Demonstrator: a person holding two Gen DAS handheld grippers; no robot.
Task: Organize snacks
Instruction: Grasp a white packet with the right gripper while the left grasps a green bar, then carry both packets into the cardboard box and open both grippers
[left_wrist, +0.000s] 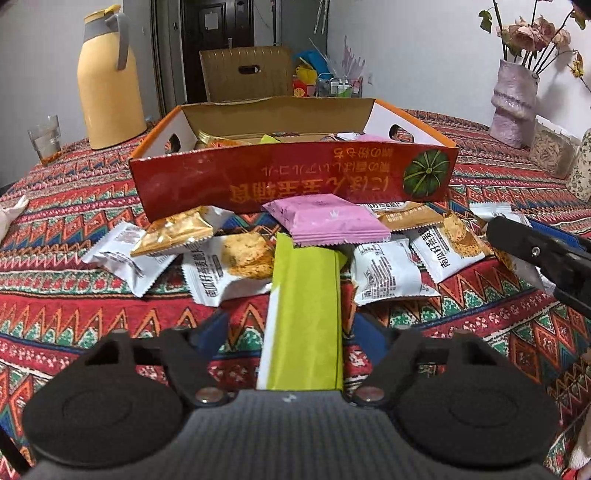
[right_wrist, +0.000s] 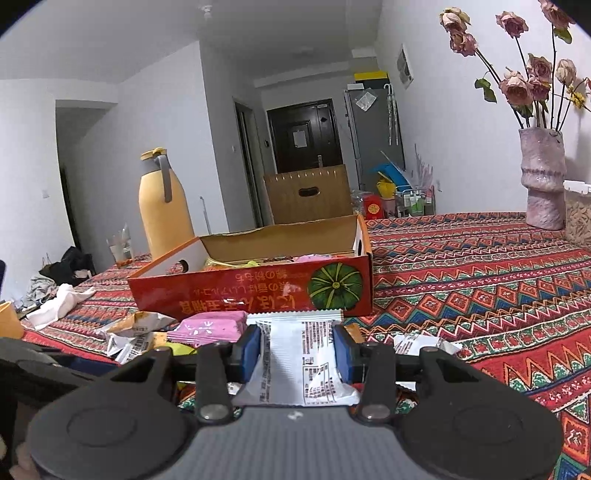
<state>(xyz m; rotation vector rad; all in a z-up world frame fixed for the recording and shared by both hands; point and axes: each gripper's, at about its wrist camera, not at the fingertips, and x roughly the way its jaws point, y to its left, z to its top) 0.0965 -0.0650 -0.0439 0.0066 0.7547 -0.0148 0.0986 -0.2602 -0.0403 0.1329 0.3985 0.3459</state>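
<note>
Snacks lay scattered on the patterned desk (left_wrist: 74, 314) just before the red box (left_wrist: 291, 177), which already held several packets. The left gripper (left_wrist: 291, 325) had its jaws apart around a long green packet (left_wrist: 306, 314), the pads not visibly pressing it. The right gripper (right_wrist: 297, 347) had its jaws clamped on a white packet (right_wrist: 299, 362) near the box.

The red cardboard box (left_wrist: 291, 177) carried yellow East Asian lettering printed upside down, with a green pumpkin emblem at its 3 o'clock end. White snack packets (left_wrist: 391, 273) bore black characters, too small to read.
</note>
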